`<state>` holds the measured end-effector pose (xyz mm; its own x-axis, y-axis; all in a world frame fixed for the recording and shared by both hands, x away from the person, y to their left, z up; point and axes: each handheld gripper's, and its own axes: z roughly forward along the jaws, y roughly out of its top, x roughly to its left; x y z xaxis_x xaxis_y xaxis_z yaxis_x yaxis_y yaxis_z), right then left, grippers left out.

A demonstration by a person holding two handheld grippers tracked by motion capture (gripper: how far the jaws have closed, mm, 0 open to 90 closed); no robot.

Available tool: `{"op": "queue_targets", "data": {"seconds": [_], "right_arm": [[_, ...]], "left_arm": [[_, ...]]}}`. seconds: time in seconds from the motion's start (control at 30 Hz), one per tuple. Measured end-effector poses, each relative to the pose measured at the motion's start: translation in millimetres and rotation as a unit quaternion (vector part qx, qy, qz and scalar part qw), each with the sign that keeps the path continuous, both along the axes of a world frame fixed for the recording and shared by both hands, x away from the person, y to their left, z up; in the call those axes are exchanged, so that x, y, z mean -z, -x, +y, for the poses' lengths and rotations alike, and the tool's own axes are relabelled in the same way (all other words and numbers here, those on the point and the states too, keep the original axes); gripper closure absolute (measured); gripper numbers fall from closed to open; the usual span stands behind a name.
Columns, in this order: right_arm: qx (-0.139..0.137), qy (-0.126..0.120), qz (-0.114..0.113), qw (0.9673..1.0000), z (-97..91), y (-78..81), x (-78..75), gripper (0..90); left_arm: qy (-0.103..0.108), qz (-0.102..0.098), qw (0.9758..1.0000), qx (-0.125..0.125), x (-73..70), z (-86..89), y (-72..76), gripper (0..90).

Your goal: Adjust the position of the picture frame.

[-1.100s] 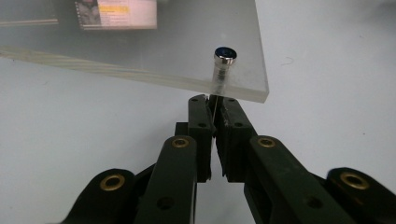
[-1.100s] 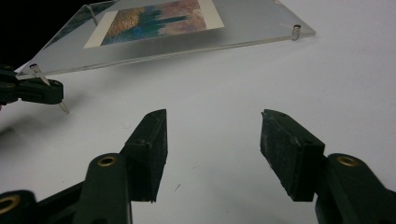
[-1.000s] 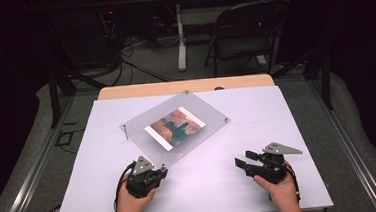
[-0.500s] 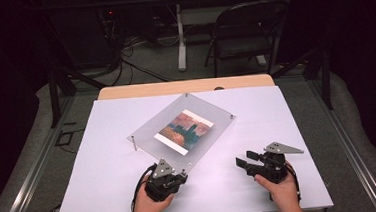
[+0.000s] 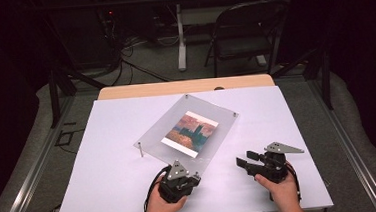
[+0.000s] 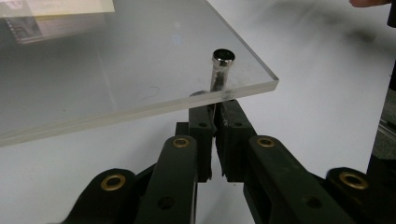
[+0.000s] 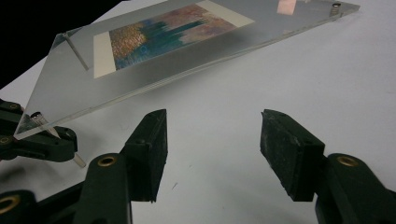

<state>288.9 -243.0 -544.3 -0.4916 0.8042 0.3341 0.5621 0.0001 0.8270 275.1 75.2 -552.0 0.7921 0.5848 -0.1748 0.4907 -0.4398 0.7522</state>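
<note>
A clear acrylic frame [image 5: 214, 115] holding a colourful print [image 5: 190, 134] stands on metal pins on the white table, turned at an angle. My left gripper [image 5: 193, 176] is at its near corner. In the left gripper view my left gripper [image 6: 215, 116] is shut on the metal pin [image 6: 219, 70] that passes through that corner of the frame [image 6: 116, 60]. My right gripper [image 5: 245, 160] rests to the right of the frame, apart from it. Its jaws stand wide open around nothing [image 7: 212, 140], facing the frame [image 7: 187, 42], with the left gripper [image 7: 51, 140] at the far left.
Another pin [image 5: 140, 149] stands at the frame's left corner. The white table sheet [image 5: 106, 182] has free room left of the frame and behind it. A folding chair [image 5: 251, 31] and cables sit on the floor beyond the table.
My left gripper has moved right along the table's front, and the frame's near corner has swung right with it. The right gripper has stayed put.
</note>
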Motion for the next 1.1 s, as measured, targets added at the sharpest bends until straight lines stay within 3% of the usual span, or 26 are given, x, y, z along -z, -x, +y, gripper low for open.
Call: {"op": "queue_targets", "data": {"seconds": [0.13,0.23,0.3,0.6,0.73,0.83,1.07,1.1], "right_arm": [[-0.001,-0.003,0.001,1.0,-0.6,0.0,0.1,41.4],[0.0,-0.002,0.002,1.0,-1.0,0.1,-0.1,41.4],[0.0,-0.002,0.002,1.0,-1.0,0.1,-0.1,41.4],[0.002,-0.005,0.002,1.0,-1.8,0.2,-0.2,41.2],[0.002,-0.004,0.001,1.0,-2.1,0.5,-0.5,40.9],[0.002,-0.004,0.001,1.0,-2.5,0.7,-0.5,40.8],[0.002,-0.004,0.002,1.0,-2.5,0.6,-0.4,40.8],[0.002,-0.004,0.002,1.0,-2.3,0.5,-0.4,40.7]], "left_arm": [[0.003,-0.001,1.0,0.0,0.8,0.5,0.1,85.0],[0.021,0.011,0.9997,-0.002,2.1,3.5,-0.7,82.8],[0.017,0.009,0.9998,0.001,0.8,4.8,-0.1,80.9],[0.009,0.003,0.9999,0.012,-4.5,13.2,11.4,58.5],[0.014,0.004,0.9998,0.011,-8.4,20.9,14.1,54.8],[0.034,0.011,0.9993,0.004,-14.7,35.2,16.8,53.8],[0.026,-0.005,0.9994,-0.022,-20.6,58.6,14.9,53.6],[0.03,-0.005,0.9988,-0.039,-21.7,68.4,11.3,53.5]]}}
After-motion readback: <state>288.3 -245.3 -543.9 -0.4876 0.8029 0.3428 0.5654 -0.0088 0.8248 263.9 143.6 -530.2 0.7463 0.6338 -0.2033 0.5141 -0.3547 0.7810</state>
